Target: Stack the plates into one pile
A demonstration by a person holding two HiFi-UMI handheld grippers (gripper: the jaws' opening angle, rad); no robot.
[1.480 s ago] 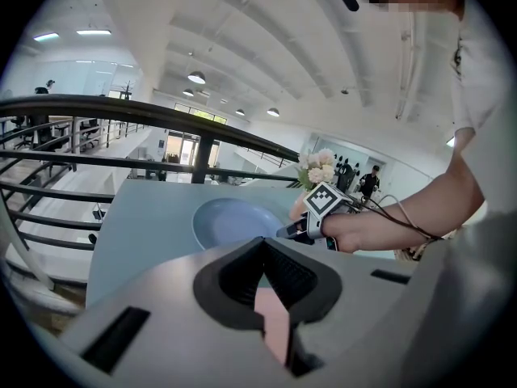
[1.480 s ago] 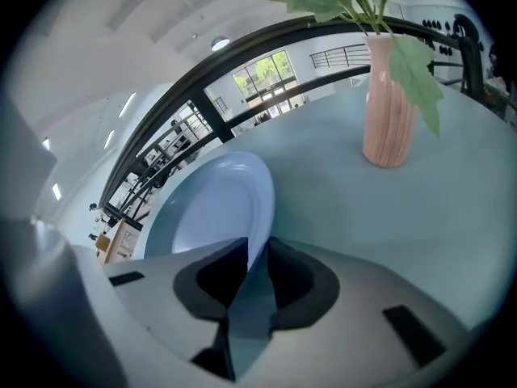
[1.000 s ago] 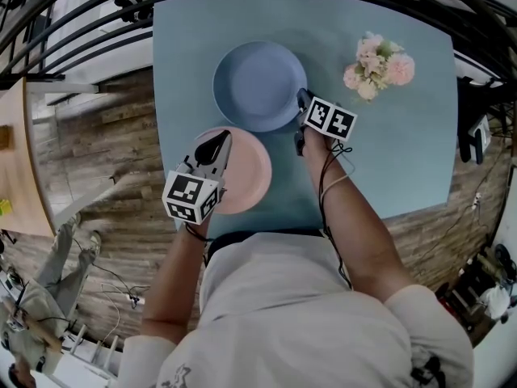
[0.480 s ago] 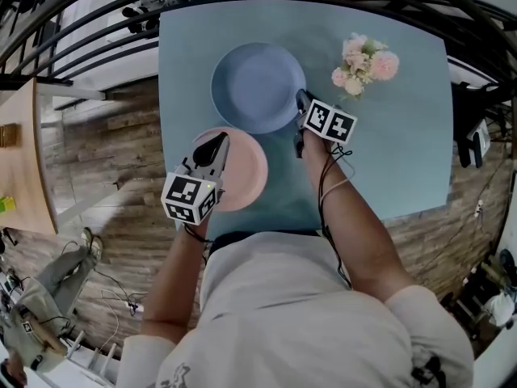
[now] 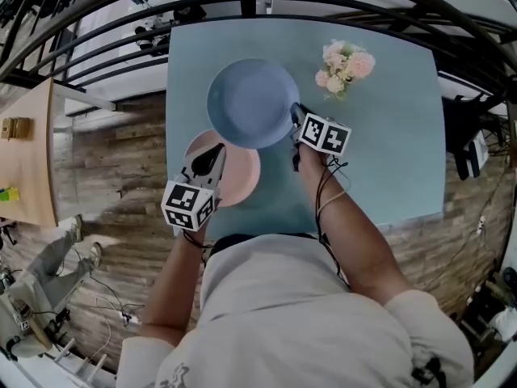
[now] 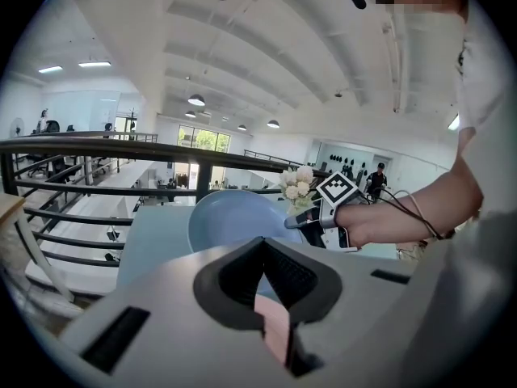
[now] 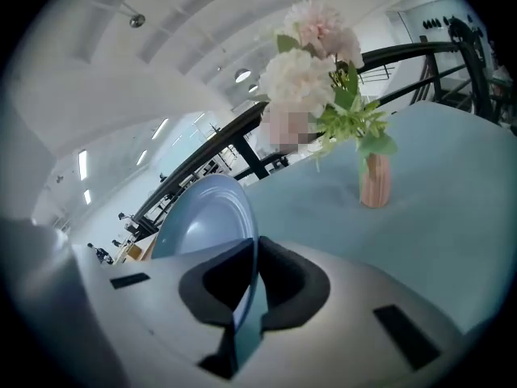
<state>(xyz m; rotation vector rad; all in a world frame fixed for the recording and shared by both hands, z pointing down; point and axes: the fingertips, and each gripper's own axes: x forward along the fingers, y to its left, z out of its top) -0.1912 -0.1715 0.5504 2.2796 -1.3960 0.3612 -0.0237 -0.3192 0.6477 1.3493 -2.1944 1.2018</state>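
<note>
Pale blue-green square surface seen from above, standing on a wooden plank floor beside a black metal railing.

Since a second ago the round blue-grey plate has left its flat place on the surface. It is now raised and tilted, and its near edge overlaps the far rim of the round pale pink plate. Before, the two plates lay side by side, just touching. Both arms have come up with the plates.

The right hand-held gripper is clamped on the blue-grey plate's right rim. Its own view shows the thin edge of the plate pinched between the dark pads, with the plate standing up steeply to the left. The left hand-held gripper is clamped on the near left rim of the pink plate, and a pink sliver sits between its closed pads. Whether the pink plate rests on the surface cannot be told.

The blue-grey plate is smooth and shallow, with a raised lip. The pink plate is smaller and plain.

A bunch of pink and cream flowers in a small pink vase stands well apart, at the far right. Each hand-held gripper carries a cube with black-and-white square markers.
</note>
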